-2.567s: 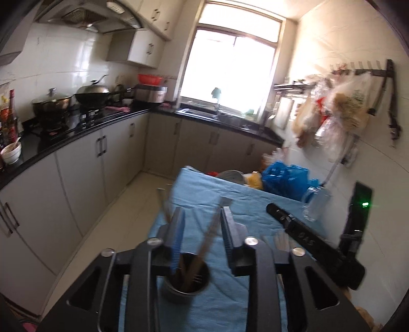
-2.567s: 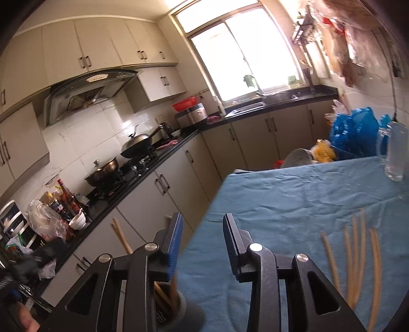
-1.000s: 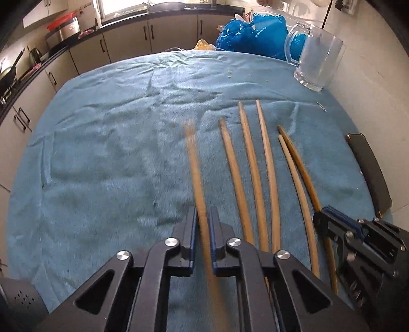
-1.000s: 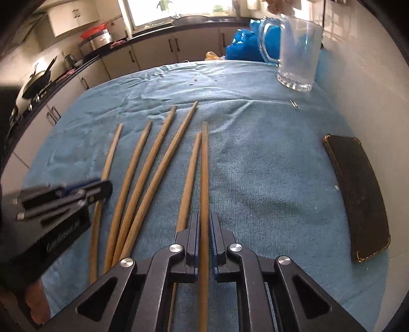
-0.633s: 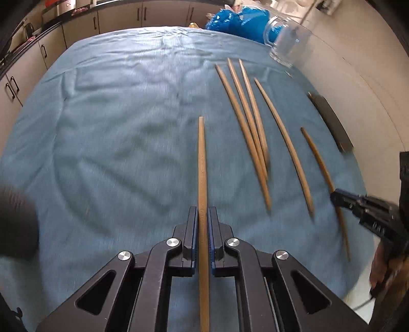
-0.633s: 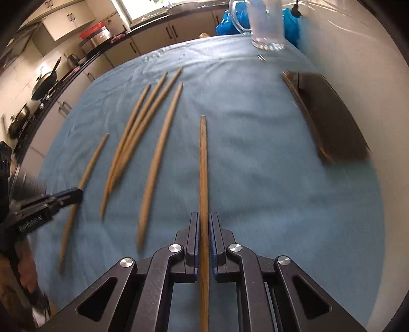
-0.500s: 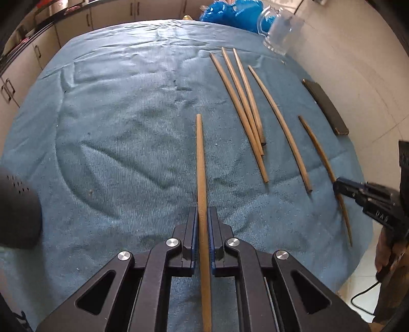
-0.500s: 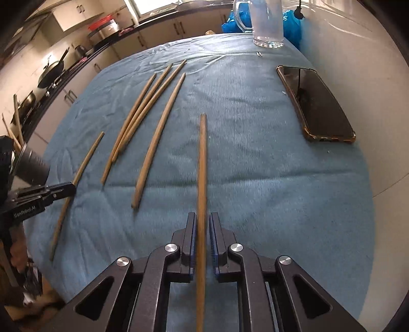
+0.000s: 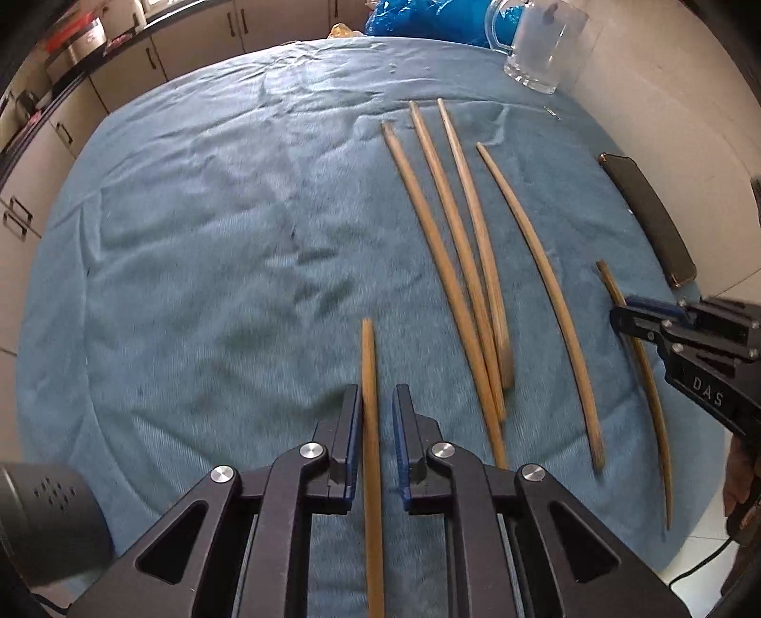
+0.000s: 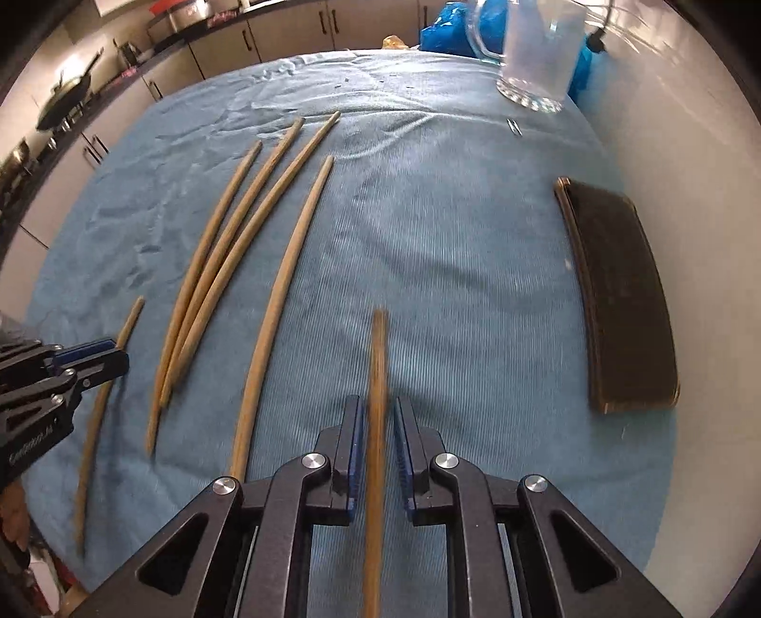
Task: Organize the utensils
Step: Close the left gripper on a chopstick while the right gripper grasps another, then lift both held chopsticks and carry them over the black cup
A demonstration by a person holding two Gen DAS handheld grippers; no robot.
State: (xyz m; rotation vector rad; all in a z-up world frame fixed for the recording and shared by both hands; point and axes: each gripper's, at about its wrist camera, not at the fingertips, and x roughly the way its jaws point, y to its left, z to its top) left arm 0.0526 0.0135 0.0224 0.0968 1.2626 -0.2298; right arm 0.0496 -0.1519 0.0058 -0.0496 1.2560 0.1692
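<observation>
Several wooden chopsticks point(image 9: 456, 247) lie in a loose row on the blue cloth point(image 9: 214, 237); they also show in the right wrist view point(image 10: 223, 256). My left gripper point(image 9: 375, 418) has its jaws slightly apart, with one chopstick point(image 9: 368, 380) loose between them, its tip sliding back. My right gripper point(image 10: 378, 428) is also slightly apart with a blurred chopstick point(image 10: 378, 371) between its jaws. Each gripper shows in the other's view: the right one point(image 9: 632, 316), the left one point(image 10: 109, 356).
A glass mug point(image 9: 542, 47) stands at the far right of the table by the wall. A dark phone point(image 10: 618, 294) lies at the right edge. The dark perforated utensil holder point(image 9: 43, 527) is at the near left corner. Blue bags point(image 9: 418, 19) and kitchen cabinets lie beyond.
Both grippers' jaws have parted a little. The chopstick in each now reaches less far forward, slipping back through the jaws. Both grippers have lowered toward the cloth.
</observation>
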